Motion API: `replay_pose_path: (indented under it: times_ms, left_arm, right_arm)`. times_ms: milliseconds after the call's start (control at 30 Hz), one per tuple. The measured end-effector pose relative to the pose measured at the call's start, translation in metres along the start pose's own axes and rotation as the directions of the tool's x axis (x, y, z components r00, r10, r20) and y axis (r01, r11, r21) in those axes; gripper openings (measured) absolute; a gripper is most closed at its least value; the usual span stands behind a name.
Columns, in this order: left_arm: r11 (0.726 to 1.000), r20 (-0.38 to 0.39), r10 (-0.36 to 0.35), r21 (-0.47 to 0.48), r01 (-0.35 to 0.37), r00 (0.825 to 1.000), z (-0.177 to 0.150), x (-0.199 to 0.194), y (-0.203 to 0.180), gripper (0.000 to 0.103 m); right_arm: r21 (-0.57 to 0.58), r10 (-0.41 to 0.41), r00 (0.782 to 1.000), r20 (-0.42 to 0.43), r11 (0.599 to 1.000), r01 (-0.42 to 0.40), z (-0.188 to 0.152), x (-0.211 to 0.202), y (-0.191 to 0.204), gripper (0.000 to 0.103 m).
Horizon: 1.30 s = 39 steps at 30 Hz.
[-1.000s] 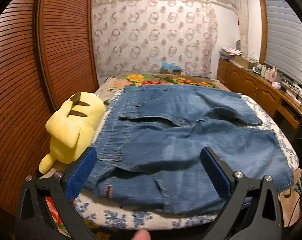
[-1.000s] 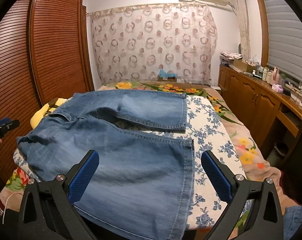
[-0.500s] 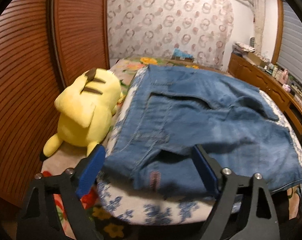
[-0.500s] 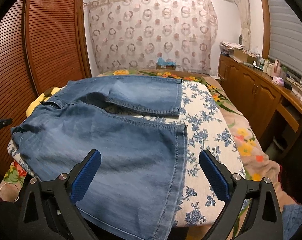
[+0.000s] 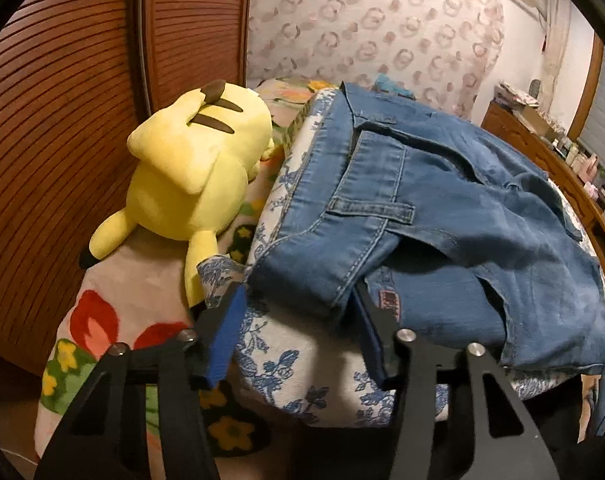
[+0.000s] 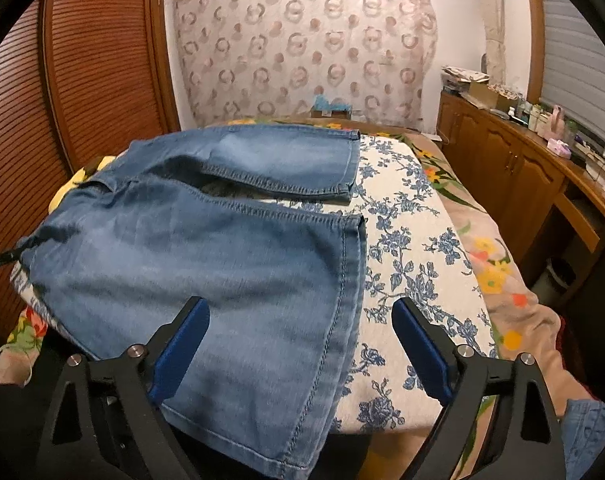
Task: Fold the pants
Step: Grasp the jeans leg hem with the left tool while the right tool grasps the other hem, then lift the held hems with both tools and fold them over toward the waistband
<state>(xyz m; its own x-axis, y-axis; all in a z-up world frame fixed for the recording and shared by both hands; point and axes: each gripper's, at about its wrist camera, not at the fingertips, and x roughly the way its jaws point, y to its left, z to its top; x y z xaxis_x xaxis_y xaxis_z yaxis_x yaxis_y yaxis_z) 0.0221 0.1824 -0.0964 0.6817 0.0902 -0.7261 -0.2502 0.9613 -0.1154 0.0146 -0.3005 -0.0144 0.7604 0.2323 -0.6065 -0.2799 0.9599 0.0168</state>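
Blue denim pants lie spread flat on the bed, waist to the left and both legs to the right. My left gripper is low at the near waistband corner. Its jaws are closing with that corner between the blue pads, and the denim is not pinched. In the right wrist view the pants show both legs apart, with their hems at the right. My right gripper hovers over the near leg by its hem. Its jaws are wide and closing slightly, with nothing pressed between them.
A yellow plush toy lies on the bed just left of the waistband. A white cover with blue flowers is under the pants. A slatted wooden wardrobe stands left, and a wooden sideboard with small items runs along the right.
My left gripper came down and forward to the near waistband corner, and its jaws narrowed around it. The right gripper stayed almost in place, its jaws slightly narrower.
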Motion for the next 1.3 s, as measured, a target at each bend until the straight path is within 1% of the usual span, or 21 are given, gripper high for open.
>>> replay_pose_path:
  times_ms: [100,267,333,367,433,533,567,767,900,1067,1167,1267,1300]
  left_arm:
    - [1.000,-0.005,-0.005,0.000,0.005,1.000,0.001,0.002,-0.002,0.046]
    - [1.000,-0.011,-0.019,-0.021,0.019,1.000,0.004,0.006,-0.002,0.045]
    - [1.000,-0.011,-0.019,-0.017,0.019,1.000,0.004,0.007,-0.003,0.044]
    - [1.000,-0.010,-0.022,-0.015,0.021,1.000,0.005,0.007,-0.003,0.041]
    - [0.999,-0.007,-0.042,-0.013,0.042,0.999,0.006,0.006,-0.003,0.027]
    - [0.999,0.008,-0.053,-0.003,0.053,0.999,0.009,0.002,-0.007,0.014]
    - [0.998,0.017,-0.059,-0.002,0.059,0.998,0.011,-0.001,-0.008,0.012]
    - [0.997,0.077,-0.079,0.013,0.078,0.994,0.026,-0.016,-0.018,0.010]
    - [0.996,0.096,-0.078,0.044,0.074,0.992,0.031,-0.021,-0.026,0.010]
    - [0.996,0.101,-0.082,0.045,0.078,0.992,0.031,-0.021,-0.028,0.010]
    - [0.996,0.106,-0.086,0.046,0.082,0.991,0.032,-0.021,-0.030,0.010]
    - [0.995,0.118,-0.093,0.054,0.087,0.989,0.034,-0.023,-0.033,0.010]
    - [0.994,0.122,-0.095,0.057,0.088,0.988,0.035,-0.024,-0.034,0.010]
  right_arm:
    - [0.005,0.000,1.000,-0.008,1.000,0.000,0.001,-0.005,-0.005,0.092]
    - [0.020,0.004,1.000,-0.023,1.000,-0.003,0.002,-0.008,-0.012,0.087]
    - [0.025,0.009,0.999,-0.031,1.000,-0.008,0.001,-0.009,-0.014,0.084]
    - [0.029,0.012,0.999,-0.035,1.000,-0.011,0.000,-0.007,-0.016,0.082]
    - [0.036,0.015,0.999,-0.050,0.999,-0.014,-0.002,-0.009,-0.018,0.077]
    - [0.043,0.021,0.998,-0.067,0.999,-0.018,-0.006,-0.013,-0.021,0.073]
    - [0.043,0.021,0.997,-0.072,0.999,-0.017,-0.005,-0.014,-0.021,0.072]
    - [0.055,0.034,0.994,-0.104,0.998,-0.028,-0.010,-0.024,-0.026,0.067]
    - [0.053,0.045,0.990,-0.132,0.998,-0.038,-0.014,-0.026,-0.022,0.063]
    - [0.064,0.089,0.982,-0.169,0.995,-0.079,-0.014,-0.024,-0.015,0.054]
    - [0.050,0.081,0.977,-0.198,0.996,-0.072,-0.017,-0.021,-0.012,0.048]
    - [0.050,0.071,0.977,-0.202,0.997,-0.062,-0.018,-0.023,-0.012,0.040]
    - [0.047,0.069,0.977,-0.203,0.997,-0.061,-0.018,-0.025,-0.011,0.033]
